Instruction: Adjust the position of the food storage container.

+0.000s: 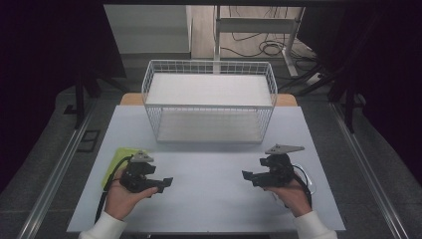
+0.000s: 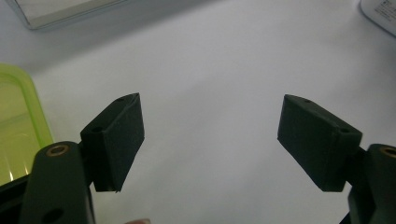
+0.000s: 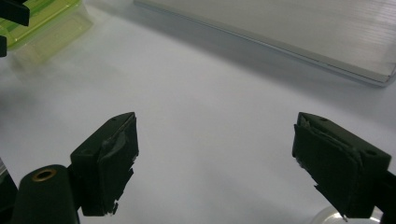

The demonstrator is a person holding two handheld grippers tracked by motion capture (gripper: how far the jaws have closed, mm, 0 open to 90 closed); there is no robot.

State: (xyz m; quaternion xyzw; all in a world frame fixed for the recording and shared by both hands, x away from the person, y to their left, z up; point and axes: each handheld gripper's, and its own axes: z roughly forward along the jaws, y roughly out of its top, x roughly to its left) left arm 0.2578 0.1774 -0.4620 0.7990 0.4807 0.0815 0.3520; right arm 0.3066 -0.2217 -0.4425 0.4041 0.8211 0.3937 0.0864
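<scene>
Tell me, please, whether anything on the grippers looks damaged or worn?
Yes: on the right gripper, the black pads look frayed and peeling at the edges, with ragged bits hanging. The left gripper has smooth, intact pads.

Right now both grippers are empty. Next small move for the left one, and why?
Probably swing the left gripper left toward the green container and straddle its rim. Its jaws stand wide open over bare table, and the container lies just beside that hand.

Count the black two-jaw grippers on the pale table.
2. The left black two-jaw gripper is beside the green plastic container; the right black two-jaw gripper is at the table's right.
</scene>
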